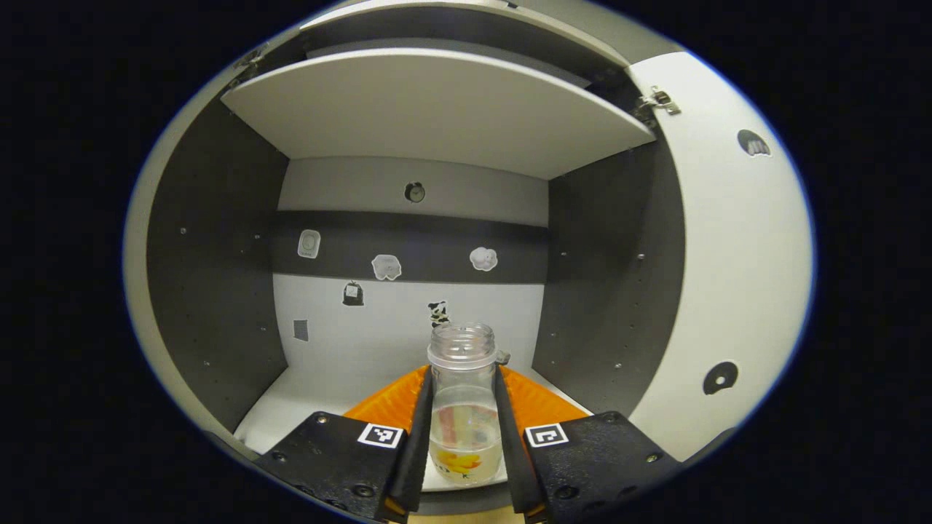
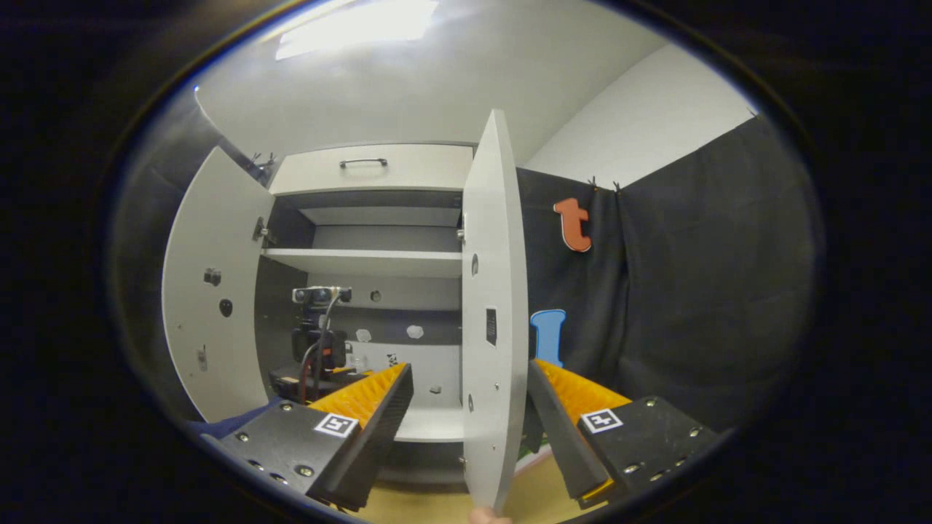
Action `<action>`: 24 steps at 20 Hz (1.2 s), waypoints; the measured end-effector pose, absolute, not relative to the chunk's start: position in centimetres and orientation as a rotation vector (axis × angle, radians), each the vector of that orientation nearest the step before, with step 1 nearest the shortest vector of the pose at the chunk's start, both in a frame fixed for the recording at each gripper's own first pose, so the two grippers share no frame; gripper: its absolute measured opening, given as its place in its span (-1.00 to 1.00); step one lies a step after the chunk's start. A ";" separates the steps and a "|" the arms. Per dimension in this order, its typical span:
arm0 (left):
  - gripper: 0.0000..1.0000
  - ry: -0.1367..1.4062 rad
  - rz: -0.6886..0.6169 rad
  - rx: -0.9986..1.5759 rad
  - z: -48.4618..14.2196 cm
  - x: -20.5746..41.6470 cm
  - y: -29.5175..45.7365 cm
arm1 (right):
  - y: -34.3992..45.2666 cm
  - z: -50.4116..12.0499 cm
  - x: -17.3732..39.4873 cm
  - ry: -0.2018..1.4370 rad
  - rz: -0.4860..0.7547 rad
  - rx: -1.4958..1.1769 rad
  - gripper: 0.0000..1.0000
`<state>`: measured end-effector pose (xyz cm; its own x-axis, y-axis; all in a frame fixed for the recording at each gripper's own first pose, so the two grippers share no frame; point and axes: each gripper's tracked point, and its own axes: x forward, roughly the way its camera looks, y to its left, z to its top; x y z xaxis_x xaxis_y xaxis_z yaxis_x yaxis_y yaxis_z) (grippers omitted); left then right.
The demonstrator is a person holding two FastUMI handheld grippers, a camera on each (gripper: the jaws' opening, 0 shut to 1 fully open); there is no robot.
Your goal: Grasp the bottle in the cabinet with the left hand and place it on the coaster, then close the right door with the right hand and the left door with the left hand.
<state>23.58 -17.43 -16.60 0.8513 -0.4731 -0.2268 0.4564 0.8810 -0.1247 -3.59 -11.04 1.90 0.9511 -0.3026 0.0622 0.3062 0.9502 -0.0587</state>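
A clear, uncapped bottle (image 1: pixel 461 348) with a printed label stands upright near the front edge of the cabinet floor (image 1: pixel 306 407). My left gripper (image 1: pixel 464 386) is shut on it, one finger pressed against each side of its body. In the right gripper view, my right gripper (image 2: pixel 470 370) is open, and the edge of the open right door (image 2: pixel 495 306) stands between its fingers without touching them. The left gripper (image 2: pixel 320 349), with its camera and cable, reaches into the cabinet's lower compartment. The left door (image 2: pixel 211 306) is swung wide open.
A shelf (image 1: pixel 437 109) spans the cabinet above the bottle. Small stickers dot the back wall (image 1: pixel 408 327). The open right door (image 1: pixel 728 255) is close on the right in the left gripper view. A drawer with a handle (image 2: pixel 364 166) tops the cabinet.
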 end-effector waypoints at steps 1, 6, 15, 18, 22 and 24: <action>-0.06 0.248 -0.498 -0.065 -16.0 22.5 -17.2 | -11.2 1.9 -3.8 -0.055 -0.304 -0.068 0.86; -0.06 0.263 -0.523 -0.091 -15.0 16.9 -15.8 | -12.2 2.0 -4.9 -0.060 -0.273 -0.061 0.86; -0.10 0.277 -0.560 -0.102 -15.9 8.2 -13.3 | -14.1 2.7 -6.7 -0.069 -0.236 -0.078 0.91; -0.07 0.307 -0.558 -0.114 -17.6 5.6 -12.7 | -14.5 3.0 -7.0 -0.072 -0.222 -0.087 0.91; -0.06 0.317 -0.557 -0.140 -19.7 2.3 -12.3 | -15.3 3.3 -7.4 -0.074 -0.198 -0.095 0.91; -0.07 0.330 -0.543 -0.145 -21.4 0.5 -11.6 | -15.5 3.4 -7.4 -0.073 -0.181 -0.098 0.91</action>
<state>0.53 -11.61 -21.36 0.8052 -0.5284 -0.2693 0.4822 0.8476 -0.2214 -7.36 -15.55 3.40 0.9810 -0.1760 0.0816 0.1831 0.9789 -0.0904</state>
